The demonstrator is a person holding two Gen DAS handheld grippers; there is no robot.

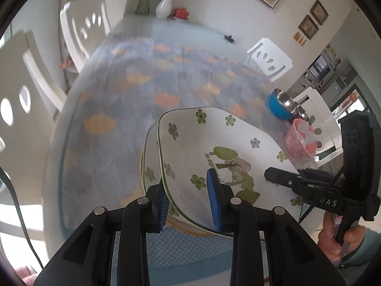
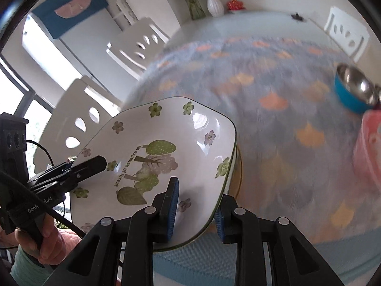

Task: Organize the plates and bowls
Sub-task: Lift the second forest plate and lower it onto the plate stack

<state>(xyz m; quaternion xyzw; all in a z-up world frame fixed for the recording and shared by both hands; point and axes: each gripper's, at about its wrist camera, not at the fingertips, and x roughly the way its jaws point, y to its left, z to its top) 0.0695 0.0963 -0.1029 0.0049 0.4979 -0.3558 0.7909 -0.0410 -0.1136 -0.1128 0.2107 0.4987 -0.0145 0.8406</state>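
A white squarish plate [image 1: 202,140] [image 2: 166,138], printed with green flowers and trees, is held tilted over the table. My left gripper [image 1: 188,202] is shut on its near left rim, one blue pad above and one below. On the opposite rim my right gripper [image 2: 195,211] is shut the same way. In each wrist view the other gripper shows at the plate's far side: the right gripper [image 1: 276,176] and the left gripper [image 2: 95,164]. The edge of a second plate [image 1: 146,157] [image 2: 239,166] shows just beneath. A blue steel-lined bowl [image 1: 281,106] [image 2: 352,90] and a pink bowl [image 1: 298,140] [image 2: 369,152] sit to the right.
The table [image 1: 133,90] carries a blue cloth with orange leaf shapes under glass. White chairs [image 1: 83,26] [image 2: 140,45] stand around it. At the far end are a white vase [image 1: 164,6], a red object [image 1: 181,13] and a small black item [image 1: 229,38].
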